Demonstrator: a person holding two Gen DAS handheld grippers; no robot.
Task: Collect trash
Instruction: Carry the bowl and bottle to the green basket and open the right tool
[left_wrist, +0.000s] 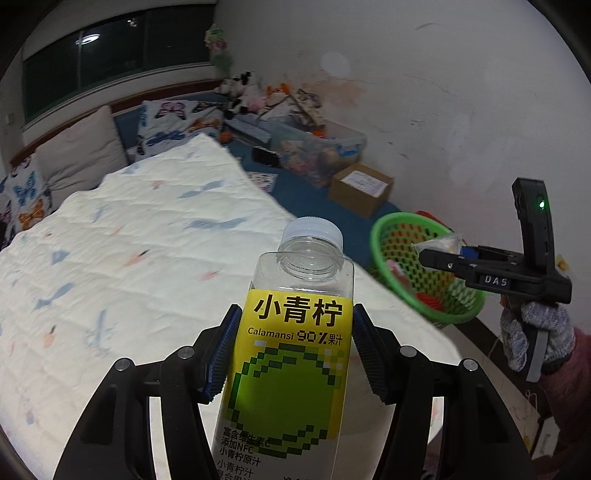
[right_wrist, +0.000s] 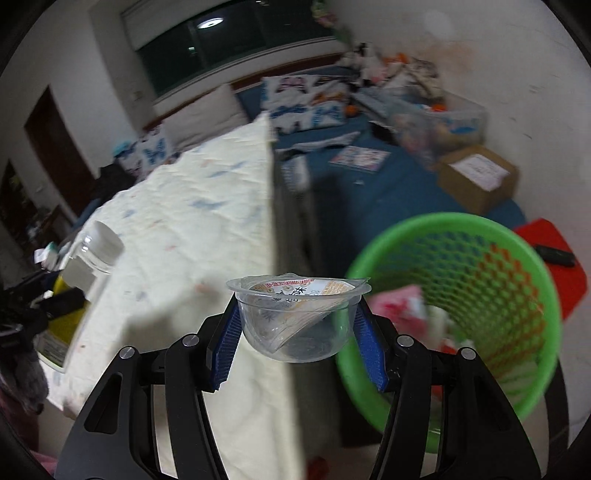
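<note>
My left gripper (left_wrist: 297, 350) is shut on an empty clear bottle (left_wrist: 291, 354) with a yellow-green label and white cap, held upright above the quilted bed. My right gripper (right_wrist: 297, 328) is shut on a clear plastic cup (right_wrist: 295, 321) with its peeled foil lid tucked inside. Just right of the cup stands the green mesh basket (right_wrist: 517, 258), with pink and white wrappers lying in it. In the left wrist view the right gripper (left_wrist: 421, 254) hovers over the basket (left_wrist: 376, 236), a gloved hand on its handle. The bottle (right_wrist: 85, 266) shows at the right wrist view's left edge.
A white quilt (left_wrist: 129, 240) covers the bed. Beyond it a blue mat carries a cardboard box (left_wrist: 360, 188), a clear storage bin (left_wrist: 317, 147) of toys, and butterfly pillows (left_wrist: 166, 122). A red object (right_wrist: 554, 251) with a dark remote lies behind the basket. White wall on the right.
</note>
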